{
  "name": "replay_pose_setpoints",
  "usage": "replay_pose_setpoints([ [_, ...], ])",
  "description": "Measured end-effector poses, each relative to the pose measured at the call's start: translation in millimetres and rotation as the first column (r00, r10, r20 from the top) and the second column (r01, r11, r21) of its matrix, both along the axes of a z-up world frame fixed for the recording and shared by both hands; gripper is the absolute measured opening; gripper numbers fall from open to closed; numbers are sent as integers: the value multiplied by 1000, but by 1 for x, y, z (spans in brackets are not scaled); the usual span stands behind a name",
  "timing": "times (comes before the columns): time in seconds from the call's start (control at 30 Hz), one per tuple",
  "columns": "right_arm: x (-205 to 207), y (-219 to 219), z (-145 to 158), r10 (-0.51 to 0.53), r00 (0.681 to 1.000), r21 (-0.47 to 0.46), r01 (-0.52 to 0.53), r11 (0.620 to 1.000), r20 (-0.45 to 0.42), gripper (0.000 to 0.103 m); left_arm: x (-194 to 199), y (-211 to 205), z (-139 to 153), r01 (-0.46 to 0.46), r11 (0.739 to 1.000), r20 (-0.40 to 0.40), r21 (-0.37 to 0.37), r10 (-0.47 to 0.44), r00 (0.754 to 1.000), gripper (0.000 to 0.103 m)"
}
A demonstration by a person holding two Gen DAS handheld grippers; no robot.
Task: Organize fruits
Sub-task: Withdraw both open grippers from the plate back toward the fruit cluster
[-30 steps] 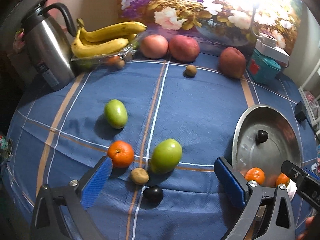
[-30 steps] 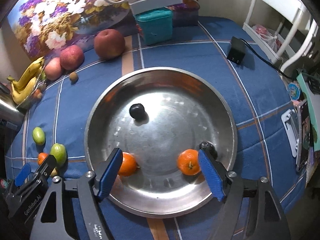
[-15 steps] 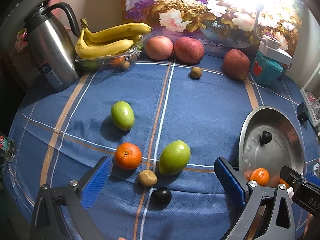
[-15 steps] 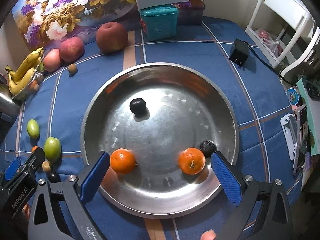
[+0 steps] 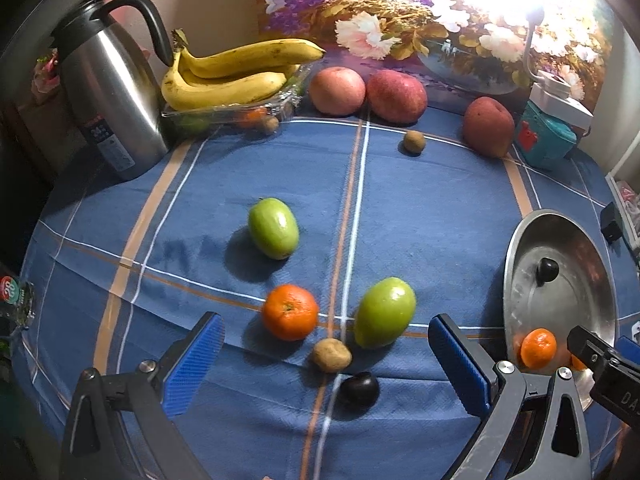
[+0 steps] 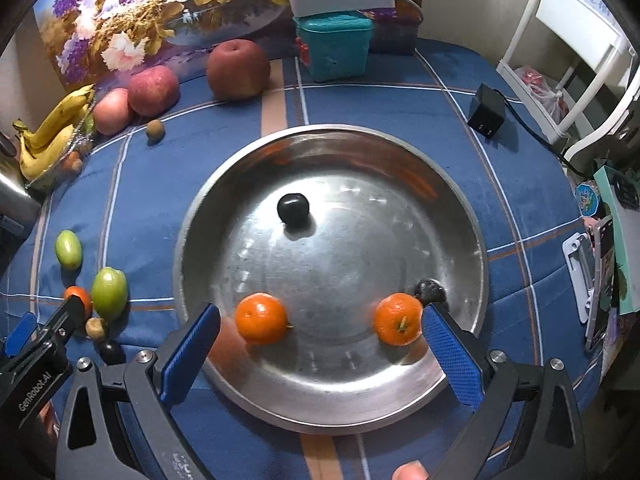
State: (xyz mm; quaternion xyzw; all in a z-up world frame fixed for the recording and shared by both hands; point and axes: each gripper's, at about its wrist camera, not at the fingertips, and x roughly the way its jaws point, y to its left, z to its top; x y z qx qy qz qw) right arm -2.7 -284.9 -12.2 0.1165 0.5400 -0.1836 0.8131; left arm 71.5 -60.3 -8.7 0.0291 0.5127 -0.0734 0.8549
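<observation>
Right gripper [image 6: 320, 344] is fully spread over the near edge of the steel plate [image 6: 460, 216], nothing between the blue pads; a second ago the jaws were narrower and sat tight around the left orange [image 6: 261, 319], so that fruit has just been let go and now sits free on the plate, clear of the left pad. Second orange [image 6: 398, 319] lies just beside the right pad, touching a dark plum [image 6: 430, 290] at the rim; another dark plum [image 6: 293, 208] sits further back near plate centre. So four fruits are in the plate, drop confirmed. Left gripper [image 5: 324, 356] is wide and empty too, hovering above the cluster on the blue cloth [image 5: 440, 200]: a loose orange [image 5: 290, 311], a green fruit [image 5: 385, 312], a small brown fruit [image 5: 332, 355] and a dark plum [image 5: 359, 389], with a second green fruit [image 5: 273, 228] further out. Apples [image 5: 396, 90] and bananas [image 5: 232, 76] stay at the back. My read: plenty left to move, and the near cluster is the likely next pick; the fruits are crowded, so a pad could nudge a neighbour.
</observation>
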Motion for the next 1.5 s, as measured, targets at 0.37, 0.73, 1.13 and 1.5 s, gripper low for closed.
replay_pose_setpoints([
  [0.37,10,33,-2,37,999,-20,-37,999,-24,101,11,42,4,-44,999,0,-15,44,999,103],
  [0.73,25,82,-10,105,994,71,-103,992,-18,101,18,94,3,-139,989,-5,-42,139,990,103],
  [1.13,41,135,-24,198,979,95,-193,977,-47,101,22,103,-7,-126,991,-42,-51,124,991,103],
  [1.5,53,158,-62,248,959,116,-232,966,-141,101,27,91,-43,-84,996,-149,-12,82,985,103],
])
